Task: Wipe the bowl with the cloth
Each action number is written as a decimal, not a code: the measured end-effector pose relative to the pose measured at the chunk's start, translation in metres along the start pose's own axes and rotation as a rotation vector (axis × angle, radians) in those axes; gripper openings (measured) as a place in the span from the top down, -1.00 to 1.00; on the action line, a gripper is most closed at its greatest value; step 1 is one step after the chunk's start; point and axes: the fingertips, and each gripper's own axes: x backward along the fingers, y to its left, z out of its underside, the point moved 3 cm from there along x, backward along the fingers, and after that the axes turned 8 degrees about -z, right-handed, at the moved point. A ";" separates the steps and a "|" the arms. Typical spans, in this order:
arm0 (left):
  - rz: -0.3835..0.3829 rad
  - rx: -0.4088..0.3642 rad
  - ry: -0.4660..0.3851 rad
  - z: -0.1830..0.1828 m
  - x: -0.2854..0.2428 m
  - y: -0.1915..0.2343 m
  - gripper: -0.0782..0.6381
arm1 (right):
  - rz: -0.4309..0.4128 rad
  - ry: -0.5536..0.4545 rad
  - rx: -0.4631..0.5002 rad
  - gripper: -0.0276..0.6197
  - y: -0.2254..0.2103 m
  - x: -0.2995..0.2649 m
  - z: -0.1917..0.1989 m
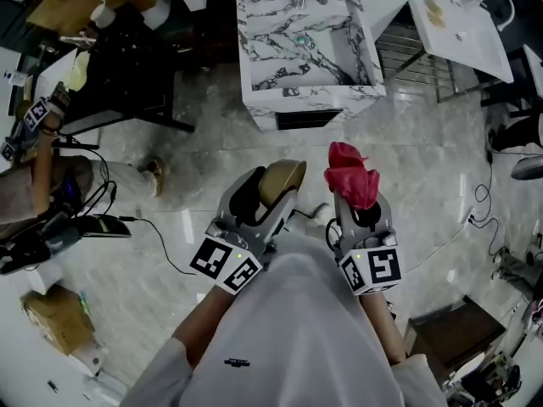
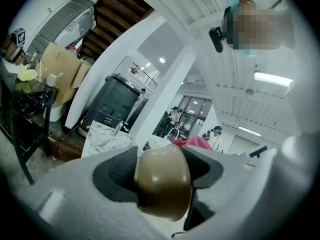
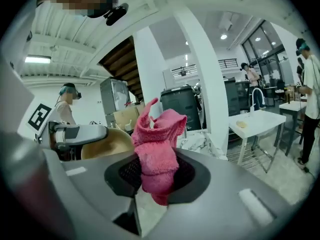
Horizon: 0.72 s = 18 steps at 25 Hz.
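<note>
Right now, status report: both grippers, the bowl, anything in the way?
Left gripper shut on brown bowl. Right gripper shut on pink cloth. Bowl and cloth side by side, apart, not yet wiping. Nothing between them.

Dim, shadowy head view with glossy floor (image 1: 407, 155) glare; bright, fisheye-warped gripper views under ceiling strip lights (image 2: 272, 78).
</note>
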 end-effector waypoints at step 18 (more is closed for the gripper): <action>0.009 -0.029 0.024 -0.008 0.009 0.047 0.01 | 0.067 0.009 -0.061 0.59 0.004 -0.020 0.022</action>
